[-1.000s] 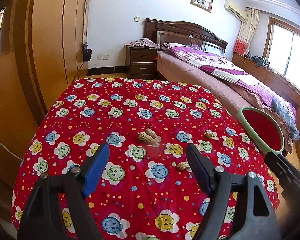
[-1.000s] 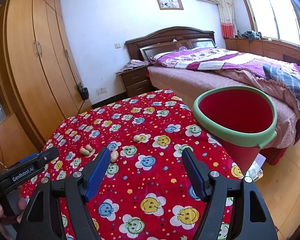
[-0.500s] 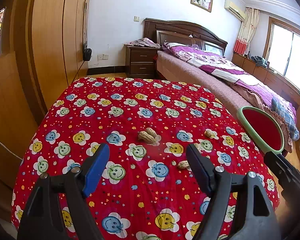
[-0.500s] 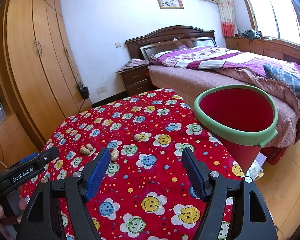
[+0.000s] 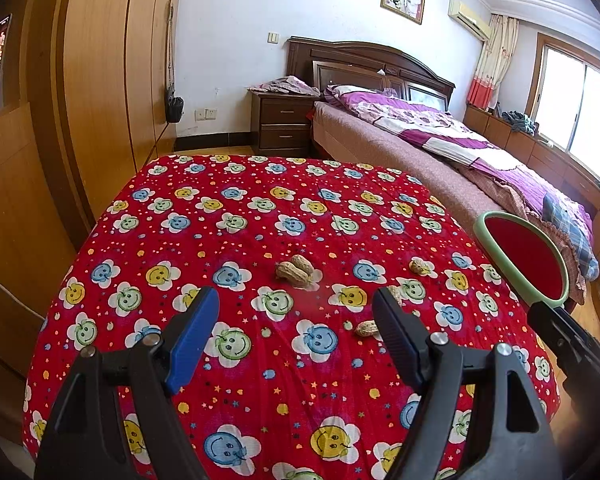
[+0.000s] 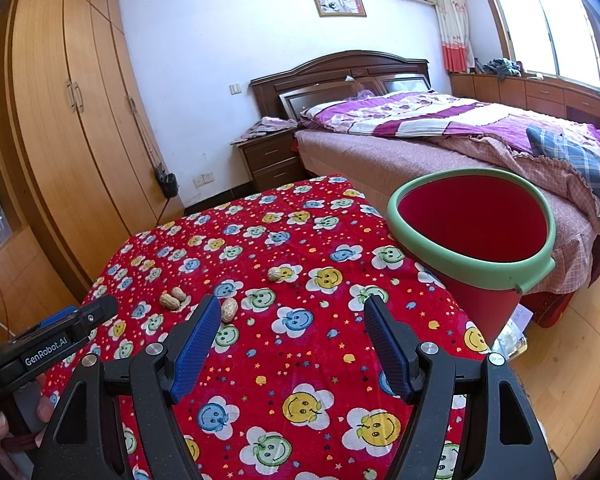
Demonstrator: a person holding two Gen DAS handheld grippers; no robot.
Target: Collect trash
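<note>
Your left gripper (image 5: 296,312) and right gripper (image 6: 288,320) both hover spread and empty over the table (image 5: 260,216); four peanuts (image 5: 294,270) lie mid-table, the bucket (image 6: 472,220) at its right edge.

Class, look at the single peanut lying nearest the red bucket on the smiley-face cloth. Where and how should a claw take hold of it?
Grip the peanut across its narrow waist, coming down from above with the open right claw. It lies flat and alone on the cloth, apart from the others, so its sides are free.
</note>
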